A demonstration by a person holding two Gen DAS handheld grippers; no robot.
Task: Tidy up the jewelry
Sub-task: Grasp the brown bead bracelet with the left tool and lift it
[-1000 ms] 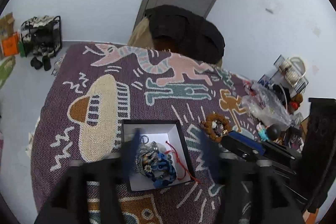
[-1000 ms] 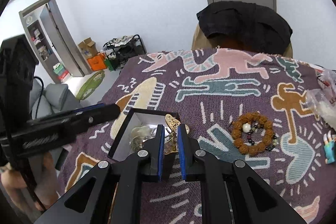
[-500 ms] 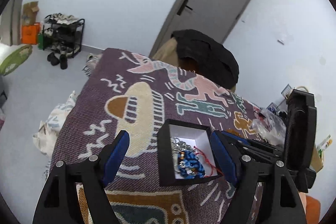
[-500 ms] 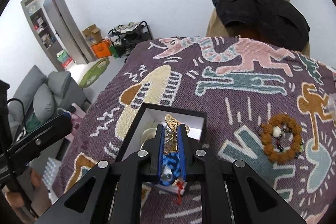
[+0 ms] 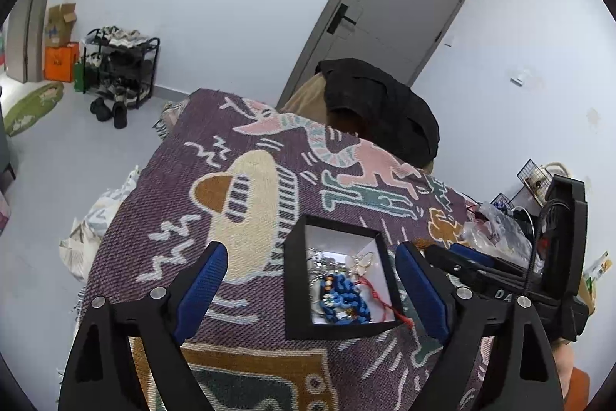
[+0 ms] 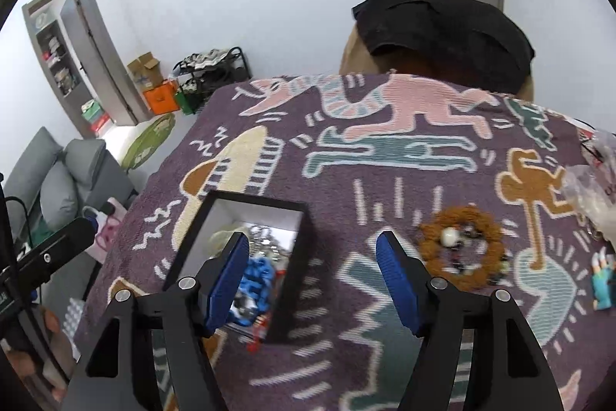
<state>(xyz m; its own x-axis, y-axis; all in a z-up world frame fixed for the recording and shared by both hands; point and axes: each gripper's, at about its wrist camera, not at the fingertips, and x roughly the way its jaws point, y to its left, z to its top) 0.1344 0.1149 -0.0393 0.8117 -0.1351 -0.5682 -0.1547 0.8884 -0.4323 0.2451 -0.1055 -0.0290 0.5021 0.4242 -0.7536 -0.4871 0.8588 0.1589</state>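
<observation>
One box (image 5: 296, 280), perhaps two bracelets (image 6: 462, 249).

We see the box (image 6: 292, 249) on the blanket (image 6: 385, 149), jewelry (image 5: 342, 291) inside it, and a beaded bracelet (image 6: 462, 249) lying to its right, apparently apart.

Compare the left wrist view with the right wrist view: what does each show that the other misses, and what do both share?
Only the left wrist view shows the red cord and pale butterfly-shaped charm inside the box, plus the right hand-held gripper's black body.

Only the right wrist view shows the brown beaded bracelet lying on the blanket, the small teal figure and the grey sofa.

Both show the black square box with the blue braided piece, the purple patterned blanket, and open jaws.
</observation>
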